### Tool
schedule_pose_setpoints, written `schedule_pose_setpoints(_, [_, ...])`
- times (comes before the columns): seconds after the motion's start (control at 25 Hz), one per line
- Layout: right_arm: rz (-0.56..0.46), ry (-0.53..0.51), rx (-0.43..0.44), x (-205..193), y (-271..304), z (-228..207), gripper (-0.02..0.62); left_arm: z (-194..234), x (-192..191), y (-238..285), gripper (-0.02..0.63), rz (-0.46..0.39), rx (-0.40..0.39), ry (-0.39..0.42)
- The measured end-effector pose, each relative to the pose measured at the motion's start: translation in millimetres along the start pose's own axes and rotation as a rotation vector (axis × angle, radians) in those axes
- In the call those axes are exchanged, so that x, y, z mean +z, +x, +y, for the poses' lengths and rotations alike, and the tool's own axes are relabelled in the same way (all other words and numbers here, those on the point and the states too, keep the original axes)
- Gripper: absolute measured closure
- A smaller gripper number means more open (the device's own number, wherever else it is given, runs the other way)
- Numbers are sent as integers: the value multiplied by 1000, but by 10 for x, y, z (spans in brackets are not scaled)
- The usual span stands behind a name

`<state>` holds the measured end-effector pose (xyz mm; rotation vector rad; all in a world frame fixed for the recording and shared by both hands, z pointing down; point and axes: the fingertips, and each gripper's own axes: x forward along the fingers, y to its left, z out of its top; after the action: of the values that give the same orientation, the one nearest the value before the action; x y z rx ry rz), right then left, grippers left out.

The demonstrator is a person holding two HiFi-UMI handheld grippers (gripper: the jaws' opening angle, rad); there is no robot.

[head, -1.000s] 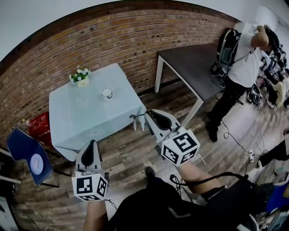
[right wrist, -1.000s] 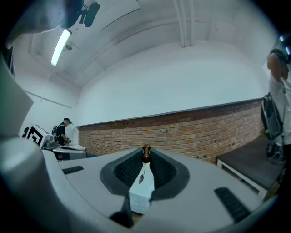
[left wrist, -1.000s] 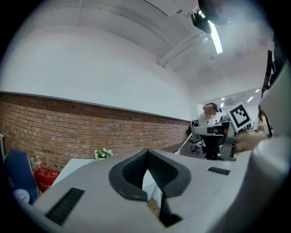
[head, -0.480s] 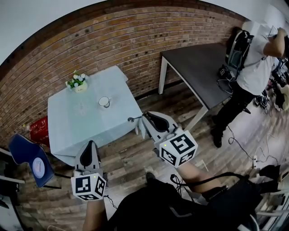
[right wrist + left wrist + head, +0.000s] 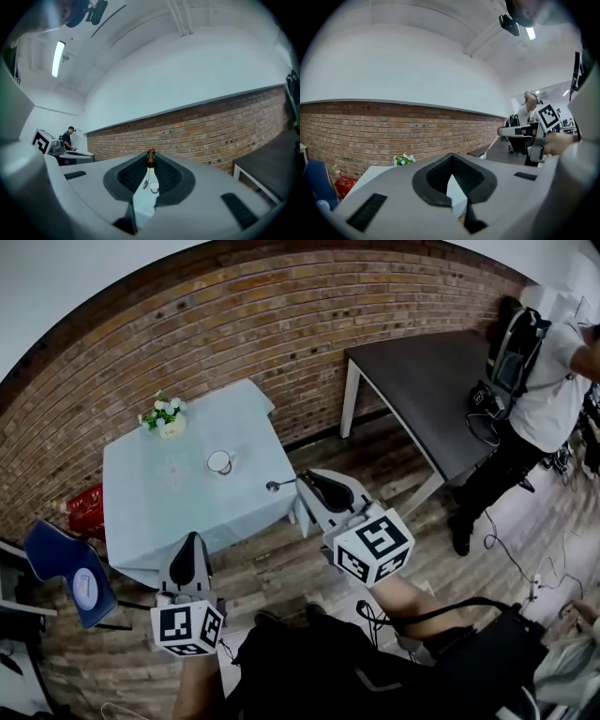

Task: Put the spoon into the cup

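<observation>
Grippers sit lowest in the head view, both short of the table [image 5: 150, 512]. The left gripper [image 5: 190, 540], at lower left, has its jaws drawn together at the tips with nothing between them, and it points at the table's near edge.

The right gripper [image 5: 305, 479], at centre, is clamped on the brown handle end of the spoon [image 5: 281, 484]. The spoon's long axis runs straight out from the jaws, roughly level, toward the left of the frame. Its bowl therefore leads and hangs about over the table's right edge.

Beyond the bowl, up and to the left, the cup [image 5: 220, 462] stands upright on the pale cloth, well in from that edge and apart from the bowl. In the right gripper view the bowl shows just left of the cup, nearly in line with it.

The right hand is the nearer one. The move likely calls for travel along that line, then tipping the bowl down over the rim.
</observation>
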<state>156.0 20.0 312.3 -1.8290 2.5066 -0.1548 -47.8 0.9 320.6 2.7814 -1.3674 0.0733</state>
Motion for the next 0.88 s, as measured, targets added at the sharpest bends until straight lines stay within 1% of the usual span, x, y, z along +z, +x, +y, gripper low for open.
schedule_pose_setpoints(0.24, [14,-12,-1,-36,356,-17,538,249,-100,220,597,8,-15,-31])
schedule_pose_setpoints(0.44, [16,-25,-25,9,746,-8,538,643,-93,473,597,-12,-20,-43])
schedule_pose_setpoints(0.6, [23,-30,-35,26,1067,28,538,927,-81,664,597,-20,-42,-53])
schedule_pose_setpoints(0.88, [38,-20,-87,46,1547,-24,538,1320,-72,990,597,-24,-80,-80])
